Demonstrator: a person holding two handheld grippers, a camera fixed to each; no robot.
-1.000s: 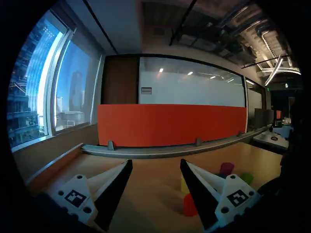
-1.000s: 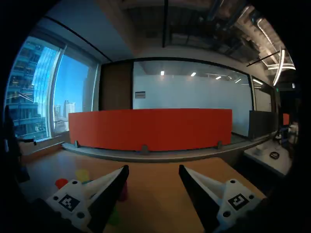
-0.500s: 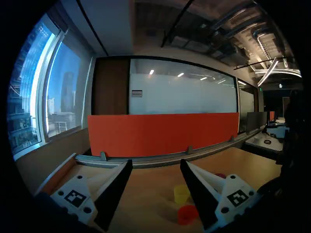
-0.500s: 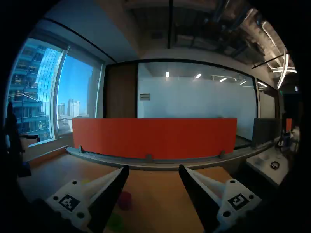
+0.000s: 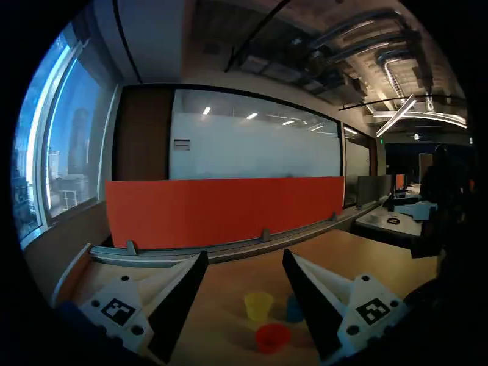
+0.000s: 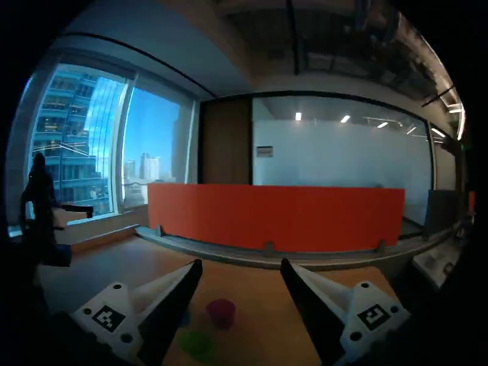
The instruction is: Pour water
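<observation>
Yellow cup (image 5: 258,305), red cup (image 5: 272,337), blue cup (image 5: 294,308) on desk (image 5: 366,247); left claw (image 5: 245,252), right claw (image 6: 241,262) agape.

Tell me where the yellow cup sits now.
In the left gripper view, the yellow cup stands on the wooden desk, low centre, with the blue cup close on its right in the image and the red cup nearer the camera.

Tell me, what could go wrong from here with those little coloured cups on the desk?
1. The small yellow plastic cup, small blue cup and small red plastic cup stand close together on the wooden desk; the open left gripper reaching for one might knock a neighbour over.
2. I cannot tell which cup holds water, so a tipped cup could spill.
3. The right gripper, also open, faces similar crowding with the magenta cup and green cup.
</observation>
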